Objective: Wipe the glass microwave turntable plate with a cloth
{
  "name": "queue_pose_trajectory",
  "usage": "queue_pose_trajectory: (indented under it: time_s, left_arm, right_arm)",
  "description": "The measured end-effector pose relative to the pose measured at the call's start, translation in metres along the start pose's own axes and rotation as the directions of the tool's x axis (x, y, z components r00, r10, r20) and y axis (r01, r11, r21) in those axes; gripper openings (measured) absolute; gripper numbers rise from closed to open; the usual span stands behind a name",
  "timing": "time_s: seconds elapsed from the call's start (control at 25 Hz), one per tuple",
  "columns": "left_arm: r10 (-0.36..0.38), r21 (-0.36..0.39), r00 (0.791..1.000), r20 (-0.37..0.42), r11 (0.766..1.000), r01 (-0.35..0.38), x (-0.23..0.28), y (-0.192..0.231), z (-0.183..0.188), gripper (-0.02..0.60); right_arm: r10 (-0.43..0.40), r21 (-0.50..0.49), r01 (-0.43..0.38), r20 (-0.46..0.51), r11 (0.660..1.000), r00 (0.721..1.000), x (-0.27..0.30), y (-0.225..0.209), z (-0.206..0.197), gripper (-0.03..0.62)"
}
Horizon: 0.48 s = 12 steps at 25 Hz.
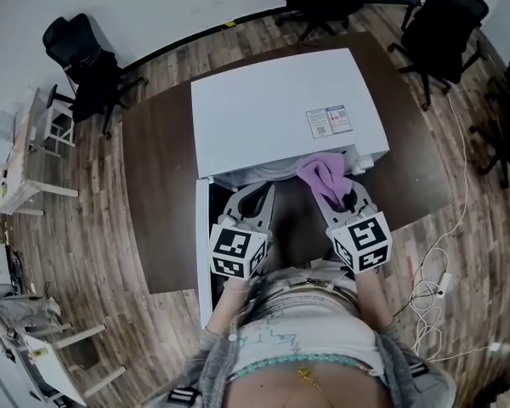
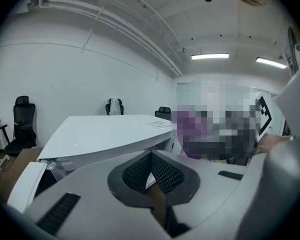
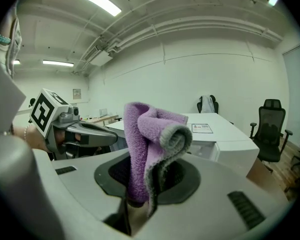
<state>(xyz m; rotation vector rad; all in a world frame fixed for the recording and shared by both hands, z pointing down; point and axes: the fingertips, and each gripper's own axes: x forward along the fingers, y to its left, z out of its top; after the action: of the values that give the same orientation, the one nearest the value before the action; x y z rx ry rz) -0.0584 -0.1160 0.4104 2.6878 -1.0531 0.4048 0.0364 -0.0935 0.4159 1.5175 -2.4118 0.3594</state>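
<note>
A white microwave (image 1: pixel 280 109) stands on a brown table (image 1: pixel 157 185), its door (image 1: pixel 203 253) swung open at the left. The glass turntable plate is not visible; the microwave's top hides the inside. My left gripper (image 1: pixel 257 195) is at the microwave's front opening, shut with nothing between its jaws (image 2: pixel 151 170). Beside it, my right gripper (image 1: pixel 344 195) is shut on a folded purple cloth (image 1: pixel 323 175). The cloth (image 3: pixel 150 144) stands up from the jaws (image 3: pixel 142 186) in the right gripper view. The microwave top (image 2: pixel 105 131) lies just beyond the left jaws.
Black office chairs (image 1: pixel 85 62) (image 1: pixel 442 24) stand around the table on the wooden floor. A white cable and power strip (image 1: pixel 433 283) lie on the floor at the right. White furniture (image 1: pixel 21 168) lines the left wall. The person's torso fills the bottom of the head view.
</note>
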Motion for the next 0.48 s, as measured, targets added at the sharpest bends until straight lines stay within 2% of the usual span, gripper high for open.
queue_pose_trajectory:
  time_s: [0.2, 0.48]
  left_arm:
    - [0.003, 0.018, 1.0, 0.003, 1.0, -0.004, 0.001, 0.007, -0.002, 0.011]
    - [0.015, -0.025, 1.0, 0.007, 1.0, -0.015, 0.01, 0.019, -0.011, 0.011]
  right_arm:
    - [-0.021, 0.0, 0.021, -0.019, 1.0, 1.0, 0.004, 0.0, -0.004, 0.104]
    - [-0.047, -0.007, 0.047, -0.035, 0.999, 0.998, 0.008, -0.012, -0.005, 0.104]
